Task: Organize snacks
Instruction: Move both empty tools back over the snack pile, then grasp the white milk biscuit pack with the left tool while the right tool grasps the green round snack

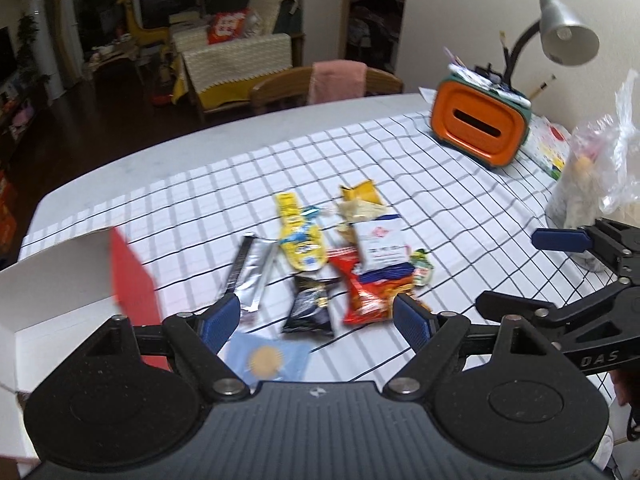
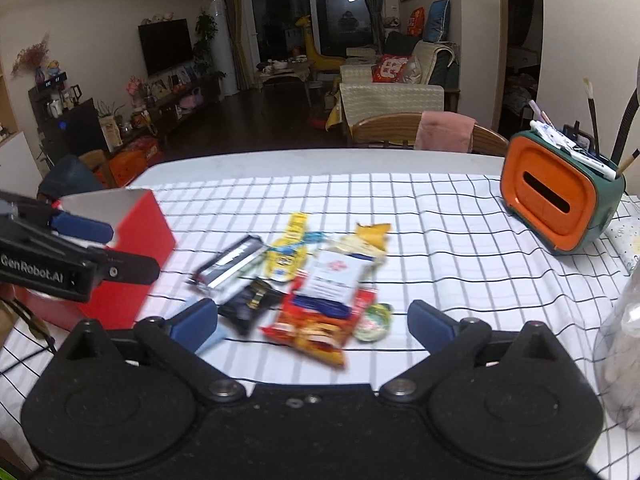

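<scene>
Both my grippers, left [image 1: 316, 320] and right [image 2: 312, 322], gape empty over the snack pile [image 1: 340, 256] lying just ahead between them, box [image 1: 132, 276] probably nearer left.

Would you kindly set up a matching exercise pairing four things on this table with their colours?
Things:
1. box
2. organizer
3. stick pack
4. tablecloth

Colours:
A. silver
B. white with black grid lines
C. red outside, white inside
D. orange front, green body

Pairs: 1-C, 2-D, 3-A, 4-B
</scene>
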Demonstrator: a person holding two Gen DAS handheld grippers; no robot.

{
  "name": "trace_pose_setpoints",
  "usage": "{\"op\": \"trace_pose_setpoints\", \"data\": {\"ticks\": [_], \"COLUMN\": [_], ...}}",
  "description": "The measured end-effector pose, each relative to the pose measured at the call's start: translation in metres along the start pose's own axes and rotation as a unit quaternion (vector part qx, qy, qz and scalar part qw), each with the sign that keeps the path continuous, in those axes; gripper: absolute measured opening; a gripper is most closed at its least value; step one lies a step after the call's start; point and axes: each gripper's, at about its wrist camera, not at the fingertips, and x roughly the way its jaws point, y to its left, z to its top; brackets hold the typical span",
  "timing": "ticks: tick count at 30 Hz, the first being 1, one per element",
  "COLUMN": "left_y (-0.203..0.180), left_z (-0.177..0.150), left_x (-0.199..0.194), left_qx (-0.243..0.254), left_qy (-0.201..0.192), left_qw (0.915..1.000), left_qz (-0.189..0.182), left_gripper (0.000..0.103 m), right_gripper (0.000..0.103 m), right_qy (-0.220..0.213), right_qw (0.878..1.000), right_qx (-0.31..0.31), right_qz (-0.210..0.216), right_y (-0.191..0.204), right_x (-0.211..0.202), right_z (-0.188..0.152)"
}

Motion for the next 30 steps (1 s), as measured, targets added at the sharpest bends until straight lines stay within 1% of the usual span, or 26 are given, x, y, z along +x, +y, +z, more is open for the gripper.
{"op": "trace_pose_setpoints", "data": {"ticks": [5,10,14,18,20,24,26,28,30], "left_y": [-0.025,-0.041,-0.049,-0.054,-0.055,-0.058,-0.059,-0.057,-0.056], "left_z": [0.012,0.021,0.031,0.042,0.048,0.056,0.060,0.063,0.066], "left_x": [0.031,0.059,0.079,0.098,0.107,0.125,0.134,0.144,0.152], "left_qx": [0.011,0.023,0.021,0.007,-0.002,-0.009,-0.010,-0.017,-0.026], "left_qy": [0.023,0.043,0.060,0.075,0.084,0.097,0.103,0.111,0.122], "left_qw": [0.9996,0.9985,0.9977,0.9970,0.9964,0.9952,0.9945,0.9934,0.9919], "left_qz": [0.010,0.025,0.024,0.015,0.012,0.012,0.018,0.021,0.019], "left_gripper": [0.084,0.084,0.084,0.084,0.084,0.084,0.084,0.084,0.084], "right_gripper": [0.100,0.098,0.095,0.092,0.089,0.087,0.082,0.080,0.077], "right_qy": [0.011,0.036,0.056,0.076,0.086,0.098,0.102,0.101,0.098], "right_qw": [1.000,0.998,0.995,0.991,0.989,0.979,0.975,0.974,0.974], "right_qx": [-0.023,-0.052,-0.080,-0.097,-0.110,-0.154,-0.173,-0.181,-0.177], "right_qz": [0.007,0.015,0.033,0.045,0.056,0.090,0.096,0.095,0.105], "right_y": [-0.035,-0.063,-0.074,-0.087,-0.090,-0.086,-0.083,-0.080,-0.080], "right_x": [0.019,0.048,0.070,0.093,0.104,0.118,0.125,0.132,0.136], "right_z": [-0.010,-0.018,-0.022,-0.022,-0.022,-0.022,-0.023,-0.023,-0.019]}}
